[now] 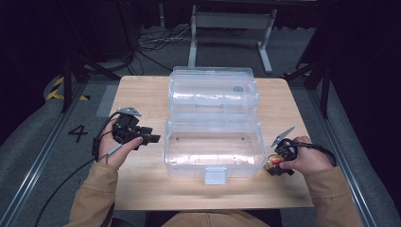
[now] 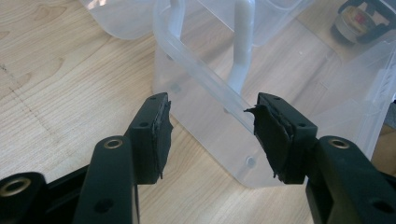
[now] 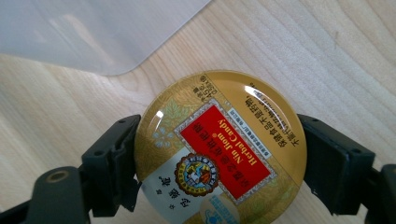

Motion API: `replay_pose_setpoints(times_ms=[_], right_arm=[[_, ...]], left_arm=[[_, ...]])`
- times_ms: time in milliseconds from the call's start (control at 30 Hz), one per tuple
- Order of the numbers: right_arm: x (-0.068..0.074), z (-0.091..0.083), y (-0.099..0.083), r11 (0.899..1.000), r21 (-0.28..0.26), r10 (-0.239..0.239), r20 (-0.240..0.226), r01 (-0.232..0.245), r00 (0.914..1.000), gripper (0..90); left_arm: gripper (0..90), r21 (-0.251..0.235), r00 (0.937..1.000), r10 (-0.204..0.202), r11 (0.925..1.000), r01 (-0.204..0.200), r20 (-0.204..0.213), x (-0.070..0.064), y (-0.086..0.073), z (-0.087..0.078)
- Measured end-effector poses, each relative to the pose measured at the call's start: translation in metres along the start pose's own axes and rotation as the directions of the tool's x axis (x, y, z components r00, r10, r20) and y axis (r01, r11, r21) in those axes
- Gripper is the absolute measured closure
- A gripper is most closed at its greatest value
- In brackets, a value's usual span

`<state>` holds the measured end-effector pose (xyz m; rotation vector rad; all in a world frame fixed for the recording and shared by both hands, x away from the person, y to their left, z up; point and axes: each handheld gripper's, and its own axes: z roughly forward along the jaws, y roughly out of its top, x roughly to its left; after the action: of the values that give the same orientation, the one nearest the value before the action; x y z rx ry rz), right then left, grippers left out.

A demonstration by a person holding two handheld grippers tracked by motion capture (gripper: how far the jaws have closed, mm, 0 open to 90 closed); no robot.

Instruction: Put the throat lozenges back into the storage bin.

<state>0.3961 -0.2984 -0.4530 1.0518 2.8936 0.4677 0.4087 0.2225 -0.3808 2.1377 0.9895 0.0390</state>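
Note:
A clear plastic storage box (image 1: 189,163) stands open in the middle of the wooden table (image 1: 142,94), its lid (image 1: 213,90) tipped back behind it. My left gripper (image 1: 153,138) hovers just left of the box, open with nothing between its pads; in the left gripper view (image 2: 210,135) it points at the box's rim (image 2: 205,93). By the box's front right corner, my right gripper (image 1: 274,166) is shut on a round gold tin (image 1: 271,161). In the right gripper view the tin (image 3: 219,149) has a red herbal candy label and sits between both fingers (image 3: 114,158), low over the table.
The box's corner (image 3: 93,32) lies just beyond the tin. A grey latch (image 1: 215,175) hangs at the box's front edge. Bare wood runs along the table's left side and front. Metal stand legs (image 1: 194,42) and cables sit on the floor behind the table.

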Motion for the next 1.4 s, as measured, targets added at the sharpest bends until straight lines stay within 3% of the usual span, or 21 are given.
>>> replay_pose_setpoints(times_ms=[300,567,867,1067,1200,1400], right_arm=[[-0.001,-0.019,0.0,0.995,-0.096,0.031,0.025,-0.029,0.9992,20.0],[0.002,-0.036,0.004,0.981,-0.192,0.043,0.045,-0.033,0.998,20.0],[0.004,-0.053,0.01,0.952,-0.304,0.059,0.067,-0.035,0.996,20.0],[0.006,-0.06,0.013,0.943,-0.332,0.062,0.073,-0.035,0.9954,20.0],[0.007,-0.066,0.014,0.928,-0.37,0.074,0.07,-0.044,0.9948,20.1],[0.011,-0.073,0.015,0.919,-0.392,0.082,0.069,-0.048,0.9942,20.0]], left_arm=[[46.5,-0.001,1.0,-0.004,1.0,0.004,-0.002,0.0,-0.001,-0.001],[46.5,-0.003,0.9999,-0.009,1.0,0.009,-0.007,0.001,-0.003,-0.003],[46.6,-0.006,0.9998,-0.015,0.9999,0.014,-0.014,0.001,-0.006,-0.005],[46.5,-0.006,0.9998,-0.014,0.9999,0.014,-0.016,0.001,-0.007,-0.007],[46.6,-0.007,0.9997,-0.018,0.9998,0.018,-0.017,0.001,-0.008,-0.007],[46.6,-0.005,0.9997,-0.018,0.9998,0.018,-0.017,0.001,-0.008,-0.006]])
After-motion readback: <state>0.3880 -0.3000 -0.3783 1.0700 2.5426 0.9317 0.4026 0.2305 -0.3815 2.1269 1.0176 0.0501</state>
